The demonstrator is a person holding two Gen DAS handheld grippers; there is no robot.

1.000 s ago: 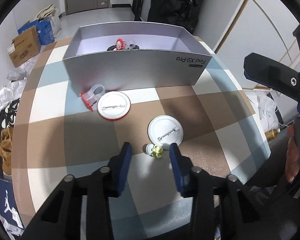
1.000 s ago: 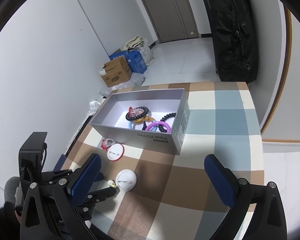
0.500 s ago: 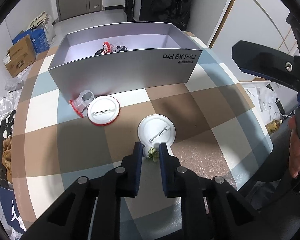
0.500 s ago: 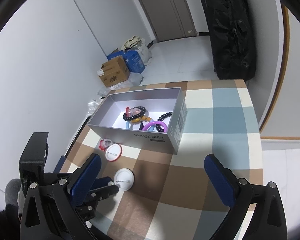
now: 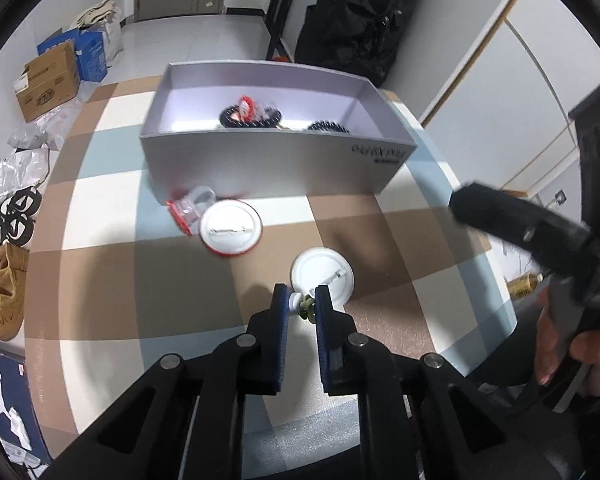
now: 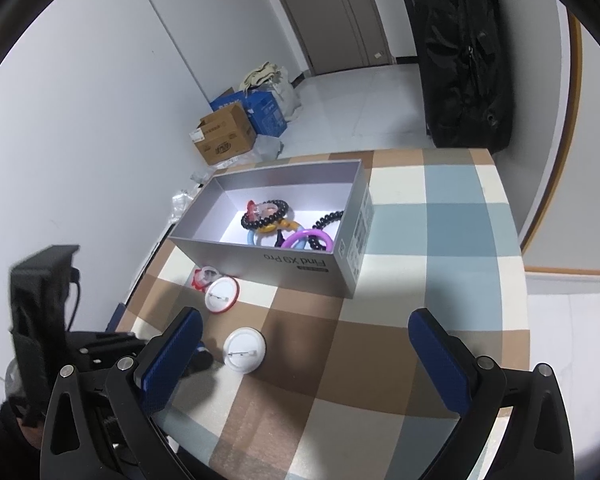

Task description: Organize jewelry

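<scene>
My left gripper [image 5: 301, 307] is shut on a small green-and-white trinket [image 5: 305, 305] and holds it above the checked table. A white pin badge [image 5: 323, 274] lies just beyond it, and also shows in the right wrist view [image 6: 245, 350]. A red-rimmed badge [image 5: 231, 232] and a red-and-clear clip [image 5: 190, 208] lie near the grey box [image 5: 268, 164]. The box [image 6: 300, 264] holds dark bead bracelets [image 6: 266, 216] and a purple ring [image 6: 306, 238]. My right gripper [image 6: 304, 356] is open and empty, high over the table's near side.
The checked table [image 6: 420, 240] ends at the right and front edges. Cardboard boxes [image 6: 226, 134] and bags sit on the floor at the back left. A black bag [image 6: 460, 52] leans against the far wall. Shoes [image 5: 4, 296] lie on the floor at left.
My left gripper closed on the green-and-white trinket and lifted it. The right gripper stayed open and shifted slightly.
</scene>
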